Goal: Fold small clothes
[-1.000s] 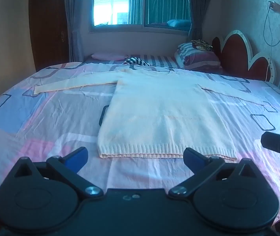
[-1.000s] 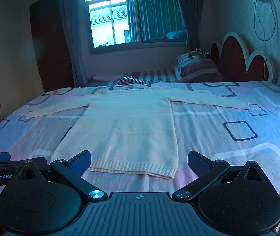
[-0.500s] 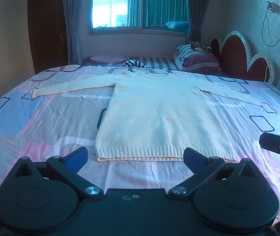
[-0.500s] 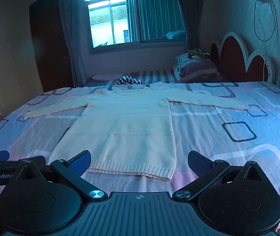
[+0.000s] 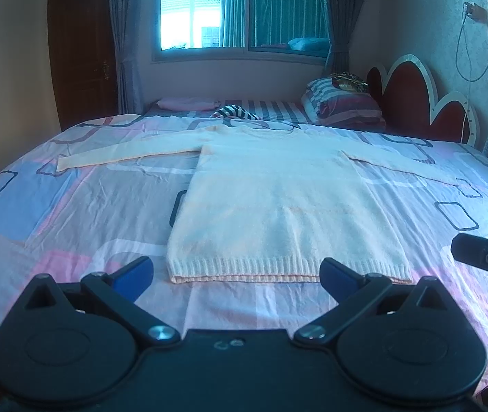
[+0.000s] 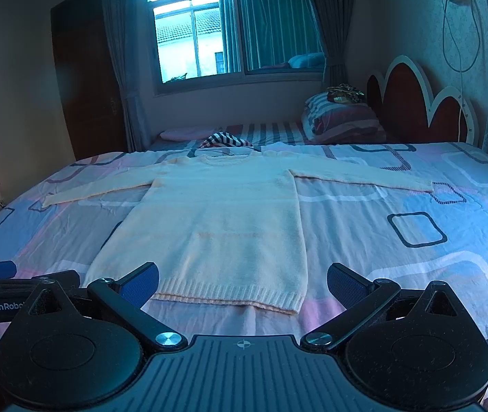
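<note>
Cream sweater (image 5: 278,202) flat, sleeves outspread

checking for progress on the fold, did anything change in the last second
Barely. The left claw tilted up slightly, so the sweater sits a little lower in its view; the right claw hardly shifted. Nothing was taken hold of or let go: both claws stay open, short of the hem. The sweater still lies flat on the bed, sleeves spread.

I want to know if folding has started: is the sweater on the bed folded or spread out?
Spread out. The sweater lies flat on the bed, both sleeves stretched sideways, hem straight, no fold visible.
</note>
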`<state>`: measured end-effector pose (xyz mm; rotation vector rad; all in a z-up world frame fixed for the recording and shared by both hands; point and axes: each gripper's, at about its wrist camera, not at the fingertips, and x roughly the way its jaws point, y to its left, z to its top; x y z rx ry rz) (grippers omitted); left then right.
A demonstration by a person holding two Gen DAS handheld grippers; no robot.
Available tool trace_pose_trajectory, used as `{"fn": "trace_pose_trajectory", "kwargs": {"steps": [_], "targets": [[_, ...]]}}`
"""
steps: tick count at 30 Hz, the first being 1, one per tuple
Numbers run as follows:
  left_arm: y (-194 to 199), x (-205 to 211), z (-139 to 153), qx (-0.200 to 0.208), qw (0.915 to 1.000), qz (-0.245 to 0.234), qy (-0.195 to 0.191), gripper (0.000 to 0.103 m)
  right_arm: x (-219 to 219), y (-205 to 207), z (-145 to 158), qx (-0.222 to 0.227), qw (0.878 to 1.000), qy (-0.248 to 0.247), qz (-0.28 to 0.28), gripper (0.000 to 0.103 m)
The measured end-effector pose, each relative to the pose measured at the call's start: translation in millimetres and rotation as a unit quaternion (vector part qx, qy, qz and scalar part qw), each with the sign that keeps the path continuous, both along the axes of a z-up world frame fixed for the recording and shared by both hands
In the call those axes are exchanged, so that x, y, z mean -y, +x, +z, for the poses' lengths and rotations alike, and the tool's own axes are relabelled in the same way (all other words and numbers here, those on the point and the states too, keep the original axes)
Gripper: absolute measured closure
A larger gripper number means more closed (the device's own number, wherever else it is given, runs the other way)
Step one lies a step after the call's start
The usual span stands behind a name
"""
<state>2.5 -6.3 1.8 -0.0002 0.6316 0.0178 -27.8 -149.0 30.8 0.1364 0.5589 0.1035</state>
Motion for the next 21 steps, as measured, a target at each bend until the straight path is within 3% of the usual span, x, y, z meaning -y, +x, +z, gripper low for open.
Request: {"fn": "trace_pose_trajectory", "kwargs": {"steps": [21], "targets": [[-2.4,1.0,-0.8,-0.003,1.0,0.002,0.003,0.001,-0.3,1.6,-2.8,0.0,1.0,0.002,0.001,0.0]]}}
